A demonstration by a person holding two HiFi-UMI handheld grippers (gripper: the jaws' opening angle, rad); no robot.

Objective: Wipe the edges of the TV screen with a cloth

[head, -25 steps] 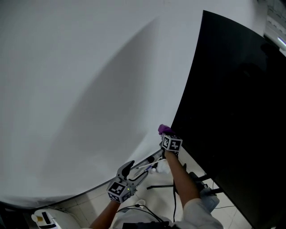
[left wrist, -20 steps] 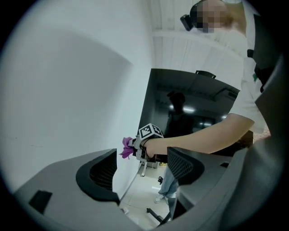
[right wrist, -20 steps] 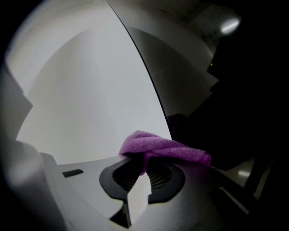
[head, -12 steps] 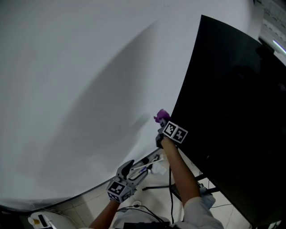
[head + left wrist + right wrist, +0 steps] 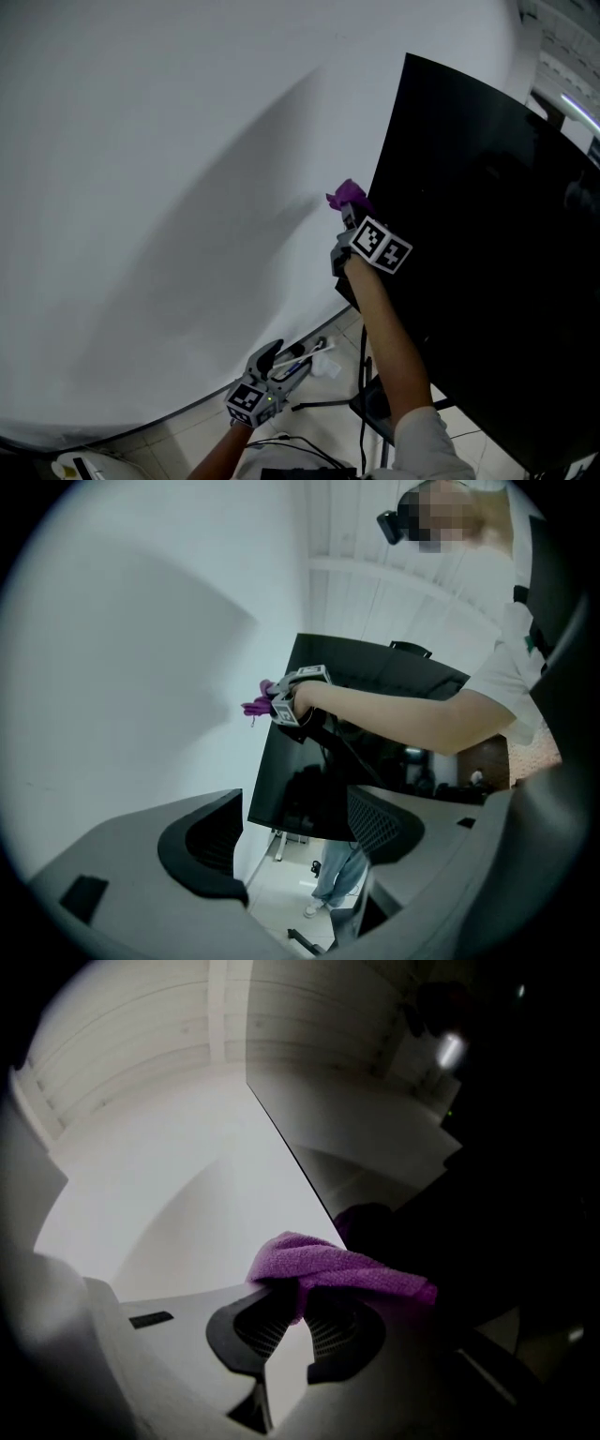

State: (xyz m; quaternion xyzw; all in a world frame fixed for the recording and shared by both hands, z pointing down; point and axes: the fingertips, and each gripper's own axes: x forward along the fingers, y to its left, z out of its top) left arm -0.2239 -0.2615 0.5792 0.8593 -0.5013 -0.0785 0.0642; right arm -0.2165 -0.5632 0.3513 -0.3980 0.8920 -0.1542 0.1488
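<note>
The right tongs [image 5: 350,217], at the left edge of the TV [image 5: 469,244] and partway up it, pinch a purple cloth [image 5: 348,193]; the left tongs [image 5: 309,351] hang low, spread and empty. Pushing too hard sideways could rock the TV, and the cloth, gripped by only a small fold, could drag free along the edge.

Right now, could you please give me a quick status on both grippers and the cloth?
Right gripper shut on purple cloth, cloth at TV screen left edge. Left gripper open, empty, held low. Nothing seen blocking the edge.
</note>
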